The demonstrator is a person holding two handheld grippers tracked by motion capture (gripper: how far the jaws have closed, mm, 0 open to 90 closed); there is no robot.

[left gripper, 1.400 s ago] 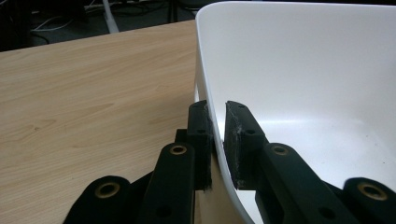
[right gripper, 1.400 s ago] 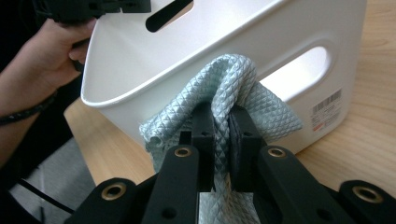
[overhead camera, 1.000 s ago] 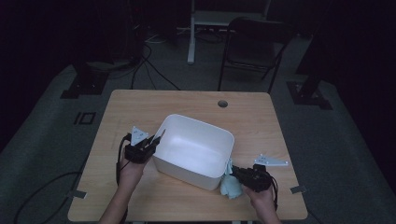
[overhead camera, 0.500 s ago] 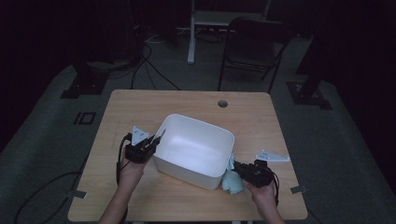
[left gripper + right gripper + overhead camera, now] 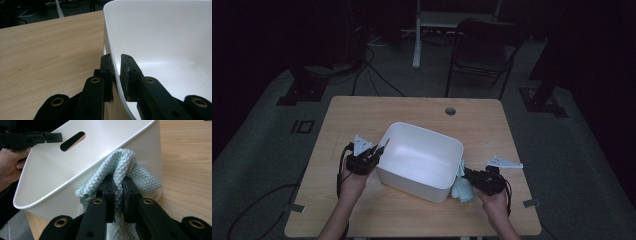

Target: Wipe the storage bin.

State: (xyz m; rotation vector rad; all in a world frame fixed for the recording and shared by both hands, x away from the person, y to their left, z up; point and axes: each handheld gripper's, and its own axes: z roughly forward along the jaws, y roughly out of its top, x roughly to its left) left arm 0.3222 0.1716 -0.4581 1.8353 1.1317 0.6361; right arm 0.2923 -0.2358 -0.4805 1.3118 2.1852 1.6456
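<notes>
— Tabletop [image 5: 362, 112] first: how many things sit on it?

— One wooden tabletop, one white tub [image 5: 419, 160] near its middle, one pale green quilted cloth [image 5: 462, 187] bunched against the tub's outer wall on the person's right. Behind the tabletop stands one dark chair [image 5: 482, 50].

— And the tongs?

— Two pairs. The left tongs [image 5: 381, 149] pinch the tub's rim, one black pad outside the wall and one inside, closed narrow on the thin plastic. The right tongs [image 5: 467, 175] are clamped tight on a fold of the cloth, just beside the tub.

— Anything hard to read?

— Plenty. The room around the tabletop is nearly black, so the floor clutter is only cables and dim stands. From above, the cloth's lower part merges with the tub's shadow, and the right hand [image 5: 494, 197] covers part of its tongs. In the right gripper view the cloth runs down behind the jaws, cut off at the bottom edge. In the left gripper view the tub's far side is cut off.
</notes>
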